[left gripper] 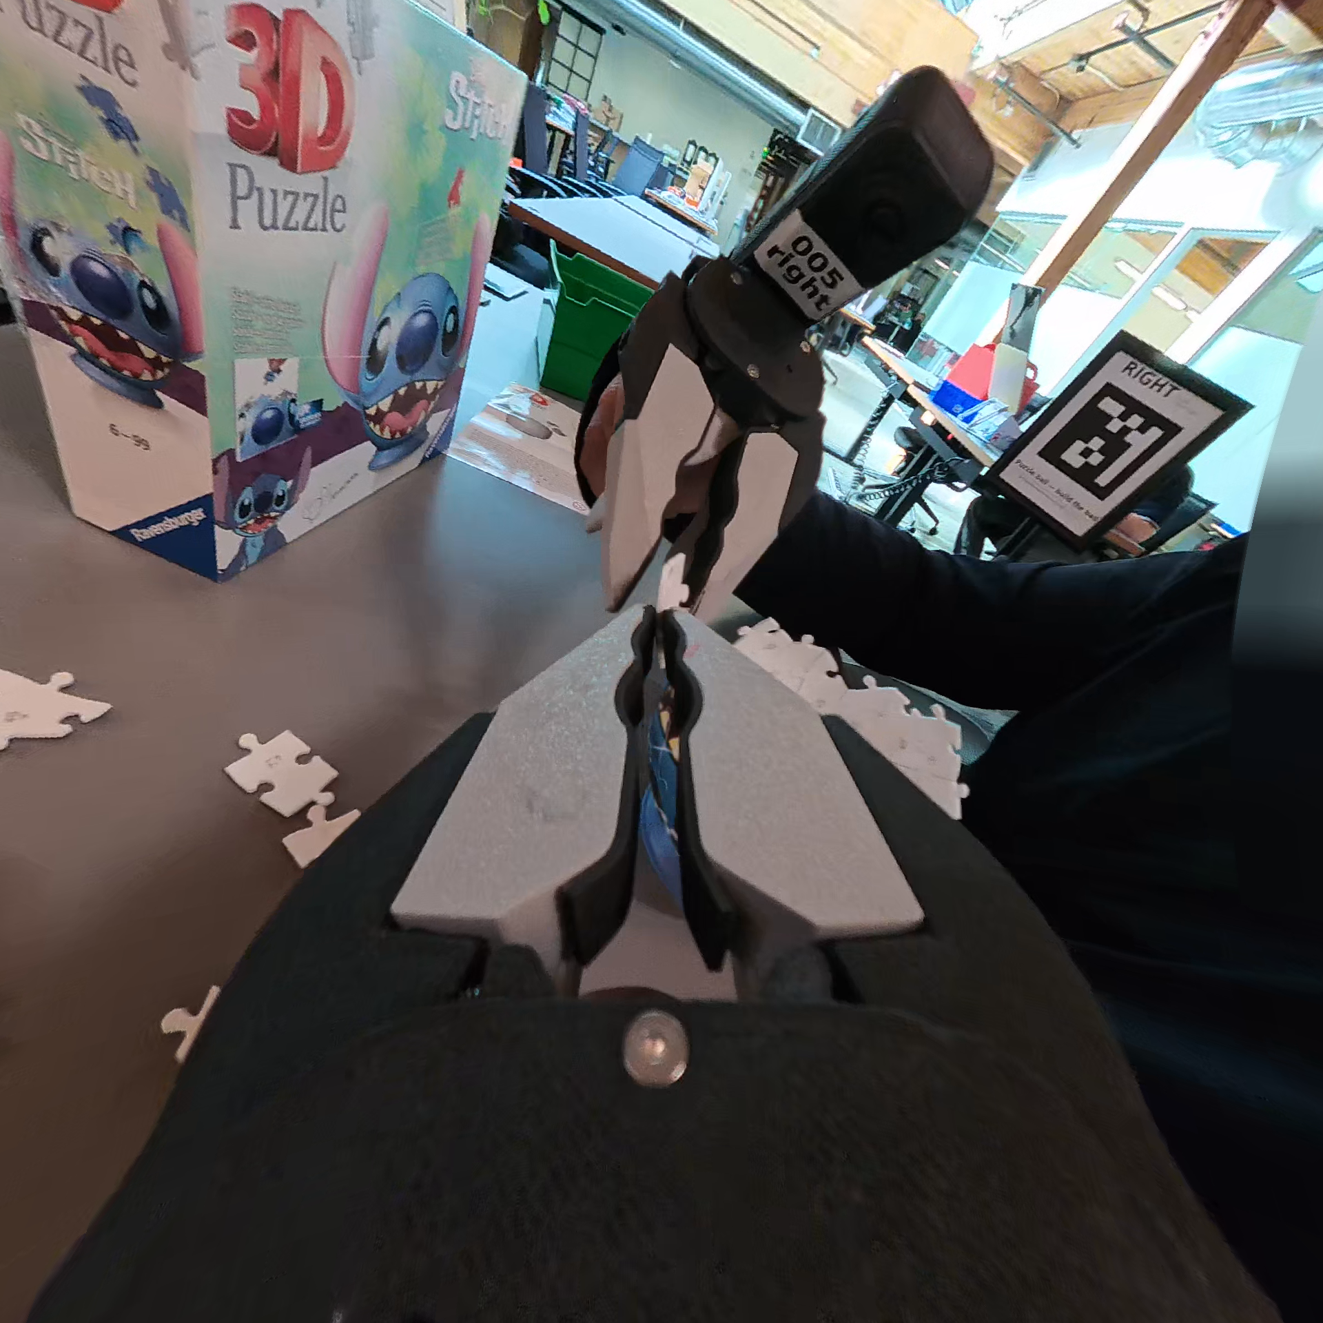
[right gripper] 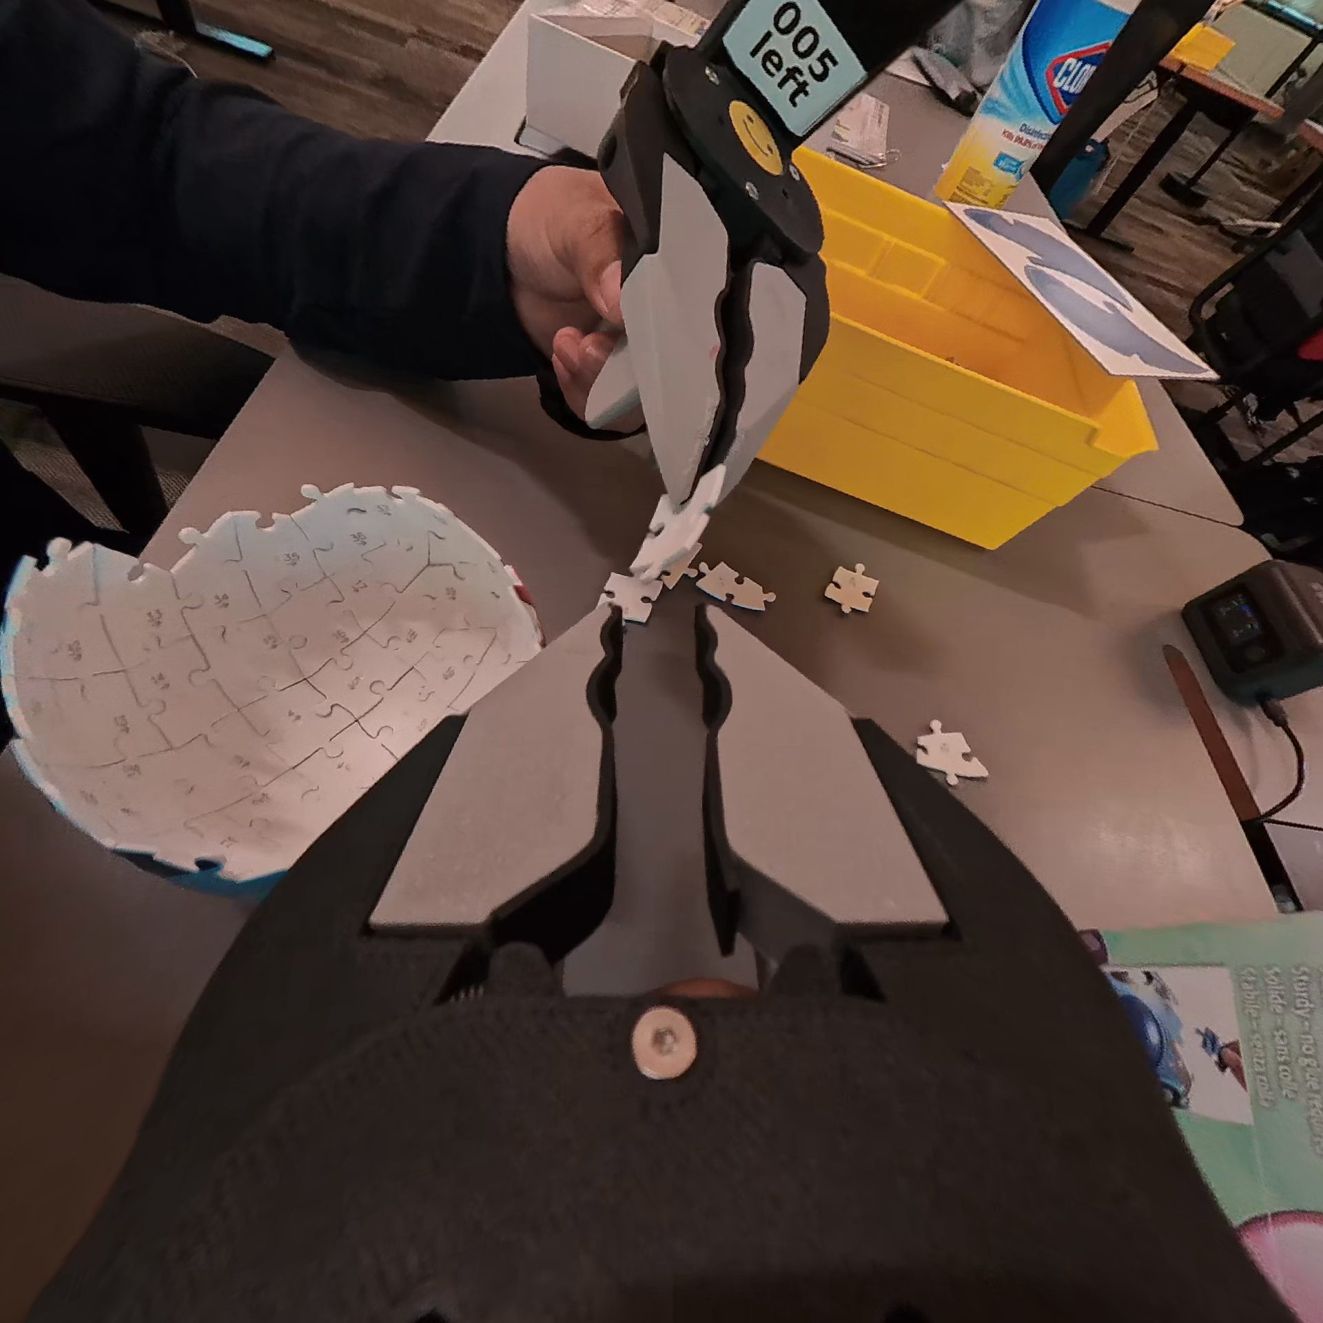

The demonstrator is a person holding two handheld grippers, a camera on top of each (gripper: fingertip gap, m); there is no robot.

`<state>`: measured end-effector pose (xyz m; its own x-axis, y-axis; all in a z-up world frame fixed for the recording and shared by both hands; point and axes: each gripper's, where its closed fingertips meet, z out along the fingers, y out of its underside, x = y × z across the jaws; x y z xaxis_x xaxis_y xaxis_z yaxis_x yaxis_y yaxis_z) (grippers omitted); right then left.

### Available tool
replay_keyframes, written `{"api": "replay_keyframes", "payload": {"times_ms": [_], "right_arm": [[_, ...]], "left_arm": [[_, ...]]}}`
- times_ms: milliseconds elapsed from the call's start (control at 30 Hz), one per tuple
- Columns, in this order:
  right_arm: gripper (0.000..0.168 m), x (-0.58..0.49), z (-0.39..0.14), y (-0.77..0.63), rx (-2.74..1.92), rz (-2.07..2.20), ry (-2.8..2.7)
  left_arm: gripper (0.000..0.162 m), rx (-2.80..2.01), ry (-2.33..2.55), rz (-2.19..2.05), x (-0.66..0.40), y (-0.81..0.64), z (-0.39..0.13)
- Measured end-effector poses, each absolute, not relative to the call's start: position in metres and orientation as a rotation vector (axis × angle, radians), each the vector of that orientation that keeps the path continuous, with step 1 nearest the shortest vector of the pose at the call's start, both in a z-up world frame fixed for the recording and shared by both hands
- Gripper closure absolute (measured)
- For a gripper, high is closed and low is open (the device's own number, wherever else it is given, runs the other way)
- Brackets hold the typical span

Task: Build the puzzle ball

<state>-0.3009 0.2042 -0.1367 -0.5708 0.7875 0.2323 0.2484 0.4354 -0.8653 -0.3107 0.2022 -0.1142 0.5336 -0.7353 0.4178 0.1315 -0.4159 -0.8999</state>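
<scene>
In the left wrist view my left gripper (left gripper: 658,623) is shut on a puzzle piece (left gripper: 662,773) whose blue face shows between the fingers. In the right wrist view the left gripper (right gripper: 698,483) holds a short strip of joined white pieces (right gripper: 673,526) hanging down. Its lowest piece (right gripper: 633,594) is at my right gripper's left fingertip (right gripper: 612,630). My right gripper (right gripper: 658,623) is open, with its jaws around the strip's end; it also shows in the left wrist view (left gripper: 662,598). The half-built puzzle ball (right gripper: 250,680) lies open side up at the left.
Loose pieces lie on the grey table (right gripper: 1002,716) (left gripper: 283,769). A yellow bin (right gripper: 966,401) and a wipes canister (right gripper: 1031,107) stand behind. The puzzle box (left gripper: 236,286) stands far left. A black device (right gripper: 1253,630) sits at the right, and a framed marker sign (left gripper: 1110,444) is beyond. My left and right fingertips are right by each other.
</scene>
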Motion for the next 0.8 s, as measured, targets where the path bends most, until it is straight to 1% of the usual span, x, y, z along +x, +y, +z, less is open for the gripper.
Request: {"api": "replay_keyframes", "payload": {"times_ms": [67, 233, 400, 567, 633, 667, 800], "right_arm": [[0.149, -0.301, -0.133, 0.209, -0.903, 1.133, -2.029], [0.149, -0.305, -0.127, 0.217, -1.006, 1.245, -1.959], [0.148, -0.301, -0.118, 0.21, -1.013, 1.363, -1.961], [0.156, -0.306, -0.123, 0.212, -1.083, 1.366, -1.957], [0.161, -0.308, -0.129, 0.212, -1.108, 1.352, -1.973], [0.167, -0.307, -0.13, 0.21, -1.113, 1.355, -1.984], [0.168, -0.308, -0.128, 0.211, -1.131, 1.382, -1.969]], "left_arm": [[0.162, -1.746, 0.493, -1.043, -0.314, 0.204, -0.115], [0.162, -1.773, 0.472, -1.037, -0.315, 0.207, -0.119], [0.162, -1.789, 0.471, -0.982, -0.317, 0.209, -0.121], [0.162, -1.802, 0.482, -0.984, -0.312, 0.21, -0.125], [0.162, -1.81, 0.481, -0.973, -0.312, 0.21, -0.126], [0.162, -1.817, 0.48, -0.958, -0.313, 0.211, -0.127], [0.162, -1.801, 0.47, -0.985, -0.314, 0.211, -0.125]]}}
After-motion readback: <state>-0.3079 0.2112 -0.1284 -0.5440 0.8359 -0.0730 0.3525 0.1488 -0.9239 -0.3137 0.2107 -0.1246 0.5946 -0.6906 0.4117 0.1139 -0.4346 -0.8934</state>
